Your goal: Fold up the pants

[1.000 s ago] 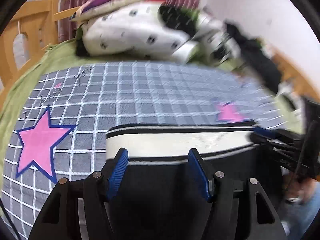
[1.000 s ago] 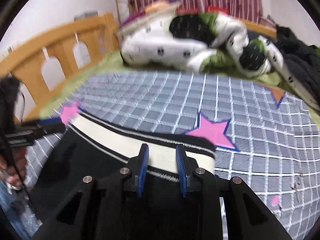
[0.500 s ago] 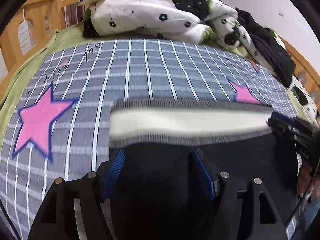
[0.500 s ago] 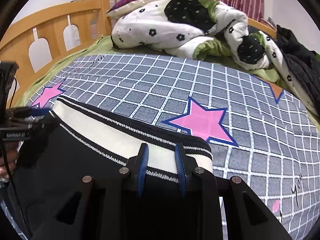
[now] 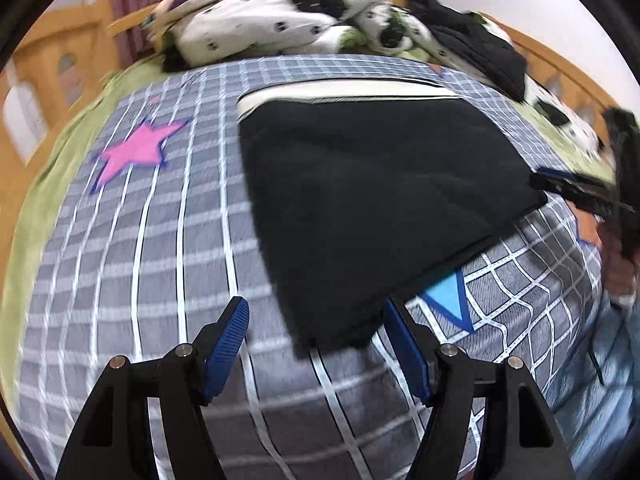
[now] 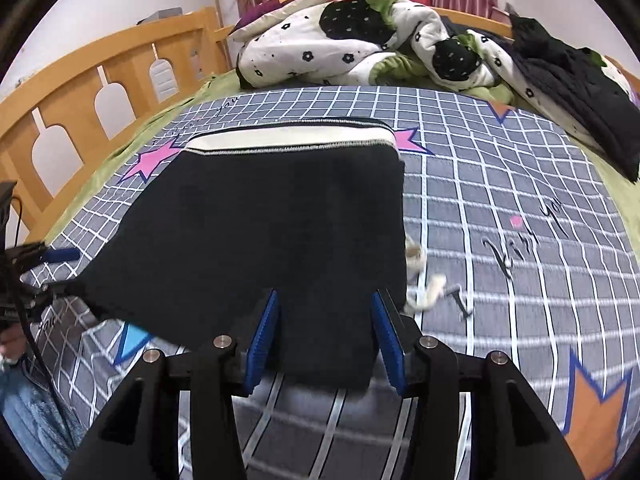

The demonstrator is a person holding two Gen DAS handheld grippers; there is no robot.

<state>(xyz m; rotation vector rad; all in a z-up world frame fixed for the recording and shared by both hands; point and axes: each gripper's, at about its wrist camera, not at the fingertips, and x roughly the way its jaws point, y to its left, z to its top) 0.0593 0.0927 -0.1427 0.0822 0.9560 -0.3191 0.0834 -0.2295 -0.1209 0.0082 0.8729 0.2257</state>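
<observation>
The black pants [image 5: 372, 200] with a cream waistband [image 5: 340, 94] lie folded flat on the grey checked bedspread [image 5: 140, 260]. My left gripper [image 5: 316, 344] is open and empty, just short of the fold's near corner. In the right wrist view the pants [image 6: 264, 232] lie in front of my right gripper [image 6: 326, 336], which is open with its blue pads on either side of the near edge, holding nothing. A cream drawstring [image 6: 424, 284] sticks out at the pants' right side. The right gripper also shows at the right edge of the left wrist view [image 5: 592, 196].
A crumpled white, black and green quilt [image 6: 360, 44] and a pillow [image 6: 284, 4] lie at the bed's far end. A black jacket [image 6: 572, 92] lies at the far right. A wooden bed rail [image 6: 88, 92] runs along the left.
Both grippers have let go of the waistband and pulled back toward me. The right jaws opened. The pants now lie flat with the waistband at the far side.
</observation>
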